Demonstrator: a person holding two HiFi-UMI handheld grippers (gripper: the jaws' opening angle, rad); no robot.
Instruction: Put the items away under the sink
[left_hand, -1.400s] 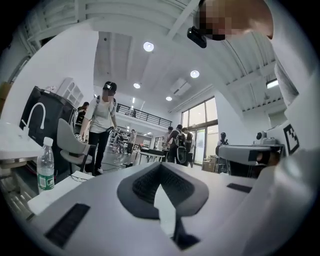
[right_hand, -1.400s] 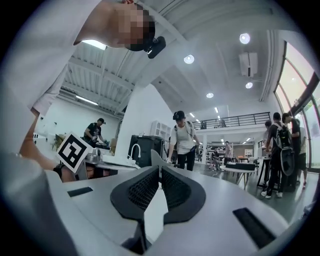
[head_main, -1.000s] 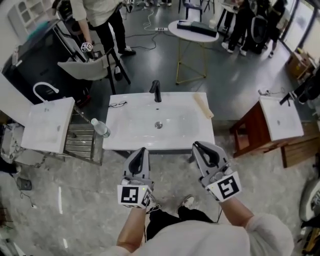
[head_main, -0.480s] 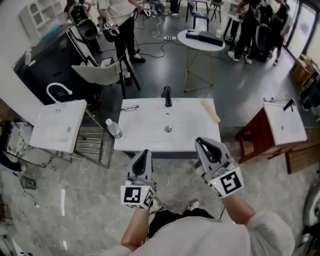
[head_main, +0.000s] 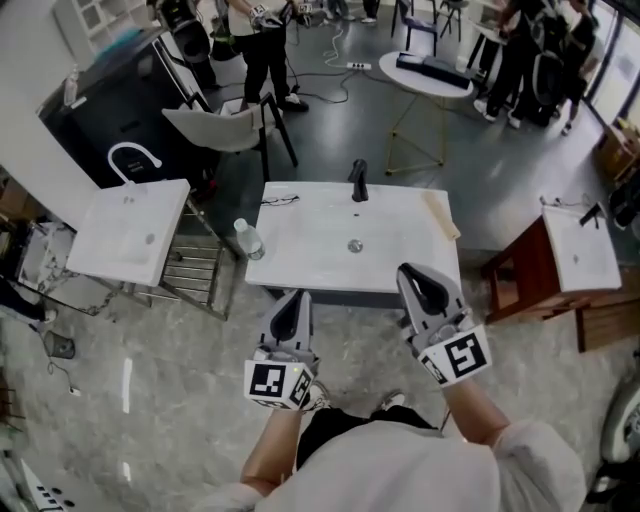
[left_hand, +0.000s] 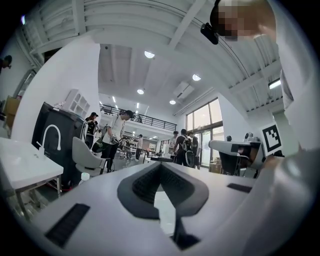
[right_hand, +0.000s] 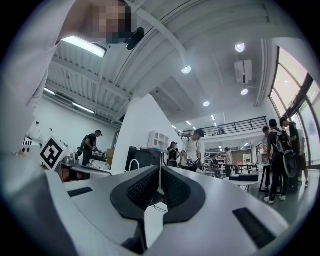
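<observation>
The white sink (head_main: 320, 250) fills the centre of the head view, with its black tap (head_main: 358, 180) at the far rim. The space beneath the basin is hidden by the basin itself, so what is stored there cannot be told.

Both tools hang side by side at the near edge of the sink, lower centre of the frame, pointing level toward it. The left gripper (head_main: 297, 300) has its jaws pressed together with nothing between them. The right gripper (head_main: 412, 275) is likewise closed and empty. Judged from this, the posture suits approaching or leaving the sink, not carrying.

Loose items lie as follows:
- A clear bottle (head_main: 248, 240) stands just beside the sink's left edge, above a metal rack (head_main: 195, 275).
- A wooden strip (head_main: 441, 215) lies along the sink's right rim.
- A pair of glasses (head_main: 283, 200) rests on the far left corner of the sink top.

Which of these the task means cannot be settled. None of them lies under the sink.

Surroundings: a second sink (head_main: 130, 235) at left and a third sink (head_main: 580, 255) on a wooden cabinet (head_main: 520, 280) at right flank the work area. A chair (head_main: 215, 130) and a round table (head_main: 440, 72) stand beyond. Nothing lies between the tools and the items on the sink.
</observation>
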